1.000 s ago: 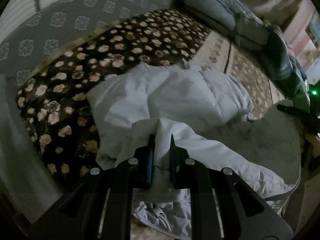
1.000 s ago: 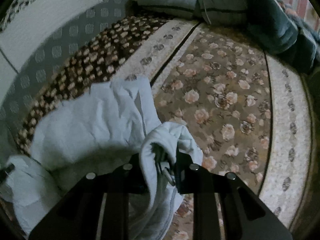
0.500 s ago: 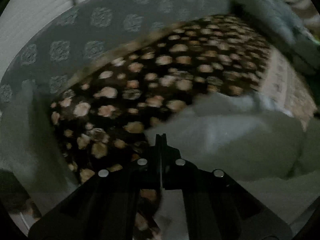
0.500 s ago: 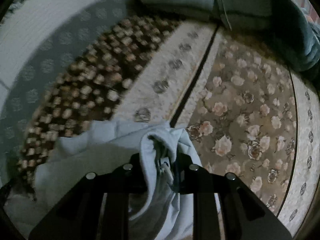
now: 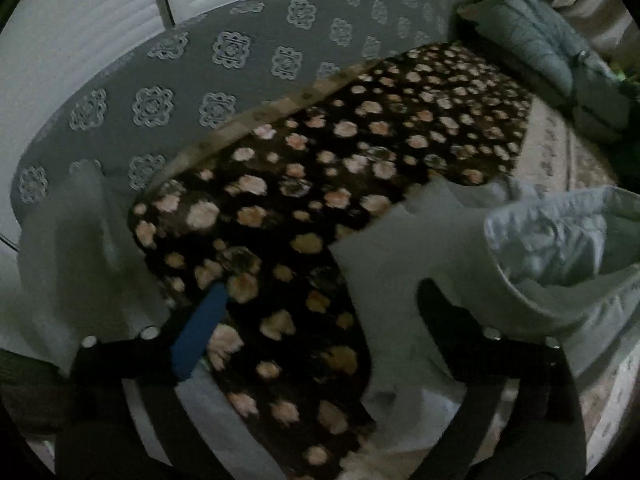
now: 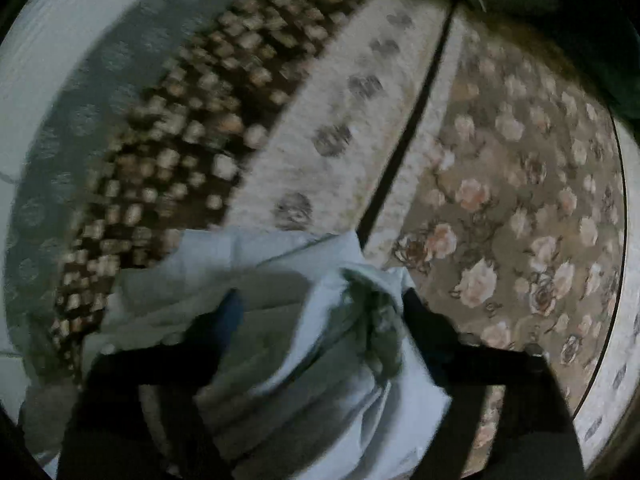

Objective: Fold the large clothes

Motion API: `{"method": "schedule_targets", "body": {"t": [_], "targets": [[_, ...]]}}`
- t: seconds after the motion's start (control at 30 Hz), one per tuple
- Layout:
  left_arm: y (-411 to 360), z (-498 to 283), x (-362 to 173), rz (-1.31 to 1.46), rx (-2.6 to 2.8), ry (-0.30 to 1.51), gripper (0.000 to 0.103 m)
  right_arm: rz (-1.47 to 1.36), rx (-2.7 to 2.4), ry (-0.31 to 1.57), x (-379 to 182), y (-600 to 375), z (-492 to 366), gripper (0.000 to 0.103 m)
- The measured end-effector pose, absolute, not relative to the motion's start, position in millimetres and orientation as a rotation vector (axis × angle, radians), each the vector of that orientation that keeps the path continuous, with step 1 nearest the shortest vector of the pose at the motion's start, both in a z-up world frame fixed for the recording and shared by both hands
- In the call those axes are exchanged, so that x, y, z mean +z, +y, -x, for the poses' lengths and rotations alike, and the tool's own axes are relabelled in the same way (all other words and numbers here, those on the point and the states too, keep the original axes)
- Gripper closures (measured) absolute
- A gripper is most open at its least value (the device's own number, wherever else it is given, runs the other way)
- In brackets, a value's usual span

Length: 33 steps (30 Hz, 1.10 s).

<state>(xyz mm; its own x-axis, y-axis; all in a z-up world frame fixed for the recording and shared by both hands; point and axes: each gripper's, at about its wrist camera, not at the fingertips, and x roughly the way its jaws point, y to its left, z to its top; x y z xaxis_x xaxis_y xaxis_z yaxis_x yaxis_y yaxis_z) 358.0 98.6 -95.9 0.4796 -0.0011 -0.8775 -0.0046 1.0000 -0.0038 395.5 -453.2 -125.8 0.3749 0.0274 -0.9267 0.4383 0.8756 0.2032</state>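
A large pale blue quilted garment (image 5: pixel 540 248) lies bunched on the dark flowered blanket (image 5: pixel 360 168), at the right of the left wrist view. My left gripper (image 5: pixel 320 304) is open wide and holds nothing; its blue-padded left finger (image 5: pixel 200 328) is over the blanket and its right finger is against the garment's edge. In the right wrist view the same garment (image 6: pixel 304 344) is heaped between the jaws of my right gripper (image 6: pixel 320 312), which stand wide apart. The cloth rests loose there and covers part of both fingers.
A grey patterned cover (image 5: pixel 168 92) runs along the white slatted wall (image 5: pixel 80 20). Grey pillows (image 5: pixel 540 52) lie at the far right. A rose-patterned carpet (image 6: pixel 520 184) with a pale border (image 6: pixel 340 120) spreads to the right of the blanket.
Both grippers were shut on folds of the garment; both have opened and let it go. The left gripper swung left over the dark blanket. The views are motion-blurred.
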Motion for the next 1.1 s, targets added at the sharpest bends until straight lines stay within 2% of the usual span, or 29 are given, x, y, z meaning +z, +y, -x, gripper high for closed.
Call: {"method": "schedule_targets", "body": {"t": [0.1, 0.23, 0.37, 0.53, 0.77, 0.87, 1.03, 1.07, 1.1], "targets": [[87.3, -338.7, -100.0, 0.06, -0.076, 1.057, 0.003, -0.334, -0.21, 1.123, -105.1, -445.7, -371.9, 0.011], [65.8, -318.8, -107.7, 0.044, -0.142, 1.046, 0.003, -0.159, -0.227, 1.063, -105.7, -445.6, -339.9, 0.006], [50.9, -306.6, -115.6, 0.03, -0.178, 1.042, 0.003, -0.264, -0.156, 1.008, -128.4, -465.0, -309.2, 0.006], [26.7, -293.6, -114.3, 0.0, -0.247, 0.998, 0.003, -0.237, -0.111, 0.951, -151.8, -475.9, -288.5, 0.006], [-12.6, -323.4, -125.4, -0.042, -0.268, 0.991, 0.003, -0.285, -0.057, 0.956, -179.2, -481.6, -307.9, 0.006], [-18.3, -344.7, -139.0, -0.01, -0.256, 1.048, 0.003, -0.292, -0.006, 0.967, -189.4, -479.8, -320.2, 0.006], [-26.6, -377.6, -181.1, -0.013, -0.195, 1.185, 0.003, -0.462, -0.019, 1.012, -220.2, -490.3, -330.6, 0.004], [-29.1, -381.1, -184.1, -0.013, -0.182, 1.197, 0.003, -0.469, -0.029, 1.002, -222.2, -488.6, -330.0, 0.005], [-33.6, -381.5, -183.9, -0.022, -0.168, 1.195, 0.005, -0.464, -0.045, 0.975, -221.2, -483.3, -327.6, 0.01]]}}
